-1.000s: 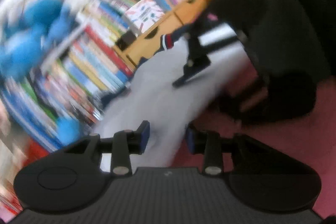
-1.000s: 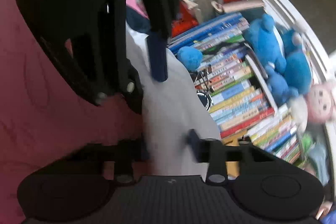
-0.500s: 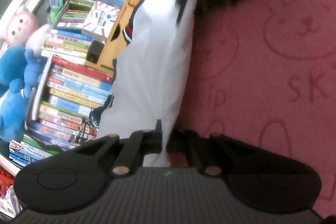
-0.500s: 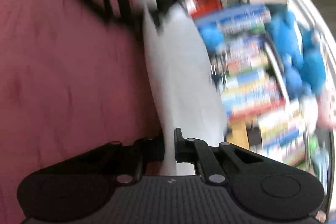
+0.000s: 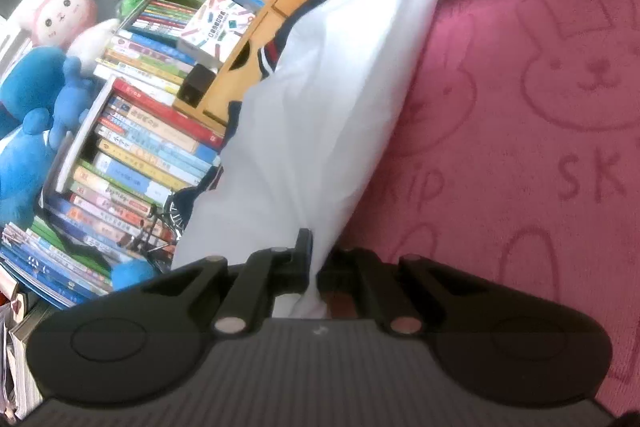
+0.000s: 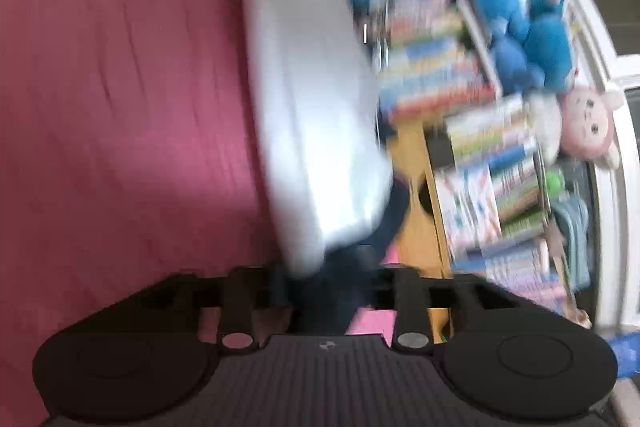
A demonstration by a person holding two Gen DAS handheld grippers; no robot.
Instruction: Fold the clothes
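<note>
A white garment [image 5: 340, 87] with navy trim and a red-striped cuff hangs stretched over the pink blanket [image 5: 520, 107]. My left gripper [image 5: 316, 259] is shut on its near white edge, and the cloth bunches between the fingers. In the blurred right wrist view the same garment [image 6: 308, 99] runs away from my right gripper [image 6: 328, 283]. That gripper's jaws are opening and stand apart, with the navy end of the garment lying loosely between them. The right gripper's dark frame shows blurred at the top right of the left wrist view.
Rows of children's books [image 5: 152, 155] and a wooden box [image 5: 256, 39] lie beside the garment. Blue plush toys [image 5: 28, 131] and a pink one [image 5: 64, 11] sit by a white rail [image 6: 612, 155]. The blanket bears rabbit drawings.
The left gripper closed onto the garment's edge and has kept hold. The right gripper, shut on the cloth half a second ago, now has its jaws apart and has moved sideways.
</note>
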